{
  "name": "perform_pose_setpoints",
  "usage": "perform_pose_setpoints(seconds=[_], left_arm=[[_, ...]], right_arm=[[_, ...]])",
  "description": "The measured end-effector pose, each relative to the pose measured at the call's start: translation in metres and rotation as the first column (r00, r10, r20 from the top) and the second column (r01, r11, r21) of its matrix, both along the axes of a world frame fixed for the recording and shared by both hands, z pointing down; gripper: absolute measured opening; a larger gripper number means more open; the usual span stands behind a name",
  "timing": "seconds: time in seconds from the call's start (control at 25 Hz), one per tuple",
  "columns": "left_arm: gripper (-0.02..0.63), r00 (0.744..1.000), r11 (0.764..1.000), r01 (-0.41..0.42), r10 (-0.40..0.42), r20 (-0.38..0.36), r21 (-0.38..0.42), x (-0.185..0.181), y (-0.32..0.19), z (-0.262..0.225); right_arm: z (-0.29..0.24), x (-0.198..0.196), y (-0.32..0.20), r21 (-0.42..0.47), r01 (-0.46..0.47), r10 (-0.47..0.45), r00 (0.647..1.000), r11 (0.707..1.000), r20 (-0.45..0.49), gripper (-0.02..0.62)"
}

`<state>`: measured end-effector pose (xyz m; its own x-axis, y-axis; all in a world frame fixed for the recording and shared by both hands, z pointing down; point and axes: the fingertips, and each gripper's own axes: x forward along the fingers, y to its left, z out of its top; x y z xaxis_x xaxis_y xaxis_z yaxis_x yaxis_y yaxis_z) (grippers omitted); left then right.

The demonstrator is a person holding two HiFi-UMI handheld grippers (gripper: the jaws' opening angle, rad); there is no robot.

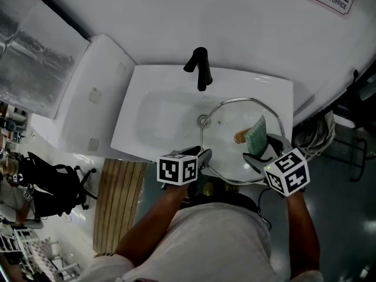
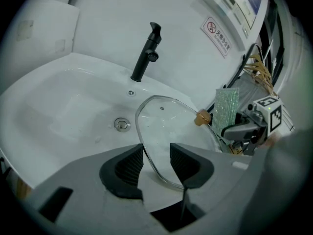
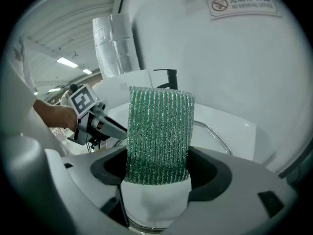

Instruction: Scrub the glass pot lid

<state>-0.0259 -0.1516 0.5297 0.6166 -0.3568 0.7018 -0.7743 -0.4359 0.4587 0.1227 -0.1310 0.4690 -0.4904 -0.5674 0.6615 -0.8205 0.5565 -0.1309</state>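
A white sink (image 1: 158, 98) with a black faucet (image 1: 201, 66) on its back edge holds the glass lid (image 1: 226, 119), which sits tilted in the right part of the basin, to the right of the drain (image 1: 204, 121), with its near edge reaching out over the sink's front rim. The brown knob (image 1: 240, 137) at the lid's middle faces up and toward the right claw. The left claw (image 1: 205, 154) has the lid by its near left rim. In the left gripper view its jaws stand fairly wide, and the metal rim crosses the gap on a slant, meeting one pad (image 2: 129, 163) near its tip and running in under the other. The right claw (image 1: 261, 148) is clamped on a green sponge (image 1: 256, 135), which stands upright out of the jaws with both pads pressed into its lower end. From the head view the sponge is over the lid just beside the knob, though whether it touches the glass cannot be told. A person's forearms reach in from the bottom of the head view, one behind each claw.
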Motion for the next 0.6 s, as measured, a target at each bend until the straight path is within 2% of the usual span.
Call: perform_pose_setpoints(seconds=[0.16, 0.44, 0.6], left_arm=[[0.183, 1.0, 1.0, 0.0, 0.0, -0.001, -0.001, 0.0, 0.0, 0.0], [0.183, 1.0, 1.0, 0.008, -0.008, -0.006, -0.009, 0.001, 0.0, 0.0], [0.183, 1.0, 1.0, 0.013, -0.013, -0.008, -0.016, 0.0, 0.0, 0.001]], right_arm=[[0.004, 0.024, -0.011, -0.059, -0.043, 0.047, 0.996, 0.997, 0.072, 0.348], [0.009, 0.049, -0.025, -0.142, -0.087, 0.107, 0.984, 0.986, 0.14, 0.348], [0.004, 0.056, -0.027, -0.151, -0.102, 0.129, 0.976, 0.983, 0.176, 0.348]])
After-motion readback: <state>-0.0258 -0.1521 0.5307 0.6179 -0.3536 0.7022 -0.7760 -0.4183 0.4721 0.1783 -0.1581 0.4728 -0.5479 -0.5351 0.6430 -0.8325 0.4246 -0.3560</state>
